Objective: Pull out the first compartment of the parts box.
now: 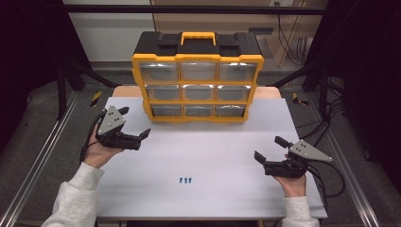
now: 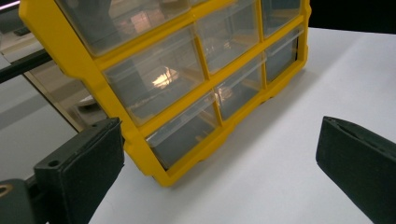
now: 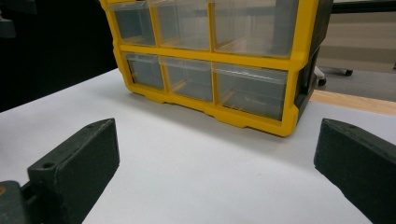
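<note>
A yellow and black organiser box point(image 1: 197, 75) with clear drawers stands upright at the back of the white table point(image 1: 213, 156). Three small blue screws point(image 1: 185, 180) lie near the front middle. My left gripper point(image 1: 135, 122) is held open at the left, just off the box's lower left corner point(image 2: 159, 172), with nothing between its jaws. My right gripper point(image 1: 270, 148) is open too, at the right front of the table, facing the box point(image 3: 219, 60) from a distance. The box's drawers point(image 3: 250, 88) are all shut.
Metal rails point(image 1: 42, 156) run along both sides of the table, and black frame posts point(image 1: 61, 80) stand behind. Cables point(image 1: 331, 175) trail from the right gripper over the table's right edge. Bare white tabletop point(image 3: 196, 163) lies between the grippers.
</note>
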### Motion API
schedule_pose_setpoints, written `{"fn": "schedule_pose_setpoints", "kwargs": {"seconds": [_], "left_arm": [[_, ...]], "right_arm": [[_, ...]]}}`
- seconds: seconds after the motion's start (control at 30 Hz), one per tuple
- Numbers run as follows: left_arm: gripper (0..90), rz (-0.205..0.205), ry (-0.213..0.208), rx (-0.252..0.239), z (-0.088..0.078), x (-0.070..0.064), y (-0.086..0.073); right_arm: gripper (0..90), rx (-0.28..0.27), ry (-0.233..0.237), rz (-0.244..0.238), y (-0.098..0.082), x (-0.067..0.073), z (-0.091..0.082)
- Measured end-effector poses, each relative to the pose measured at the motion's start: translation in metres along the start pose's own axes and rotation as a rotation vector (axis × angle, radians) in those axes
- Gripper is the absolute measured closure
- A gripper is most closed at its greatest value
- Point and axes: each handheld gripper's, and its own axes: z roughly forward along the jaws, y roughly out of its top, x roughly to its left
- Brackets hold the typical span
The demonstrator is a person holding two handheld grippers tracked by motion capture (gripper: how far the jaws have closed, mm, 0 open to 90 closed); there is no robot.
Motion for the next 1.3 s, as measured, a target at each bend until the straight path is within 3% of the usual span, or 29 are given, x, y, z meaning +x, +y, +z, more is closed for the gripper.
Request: {"fn": "schedule_pose_setpoints", "kwargs": {"seconds": [0.77, 1.0, 1.3], "left_arm": [[0.9, 0.132, 0.046, 0.029, 0.017, 0.007, 0.042], [0.9, 0.201, 0.063, 0.058, 0.023, 0.006, 0.054], [1.1, 0.258, 0.087, 0.076, 0.030, 0.009, 0.063]], "right_arm": [[0.5, -0.001, 0.005, -0.003, 0.000, 0.000, 0.001], [0.5, -0.005, 0.001, -0.003, 0.000, 0.000, 0.000], [0.5, 0.002, 0.001, -0.001, 0.000, 0.001, 0.000]]}}
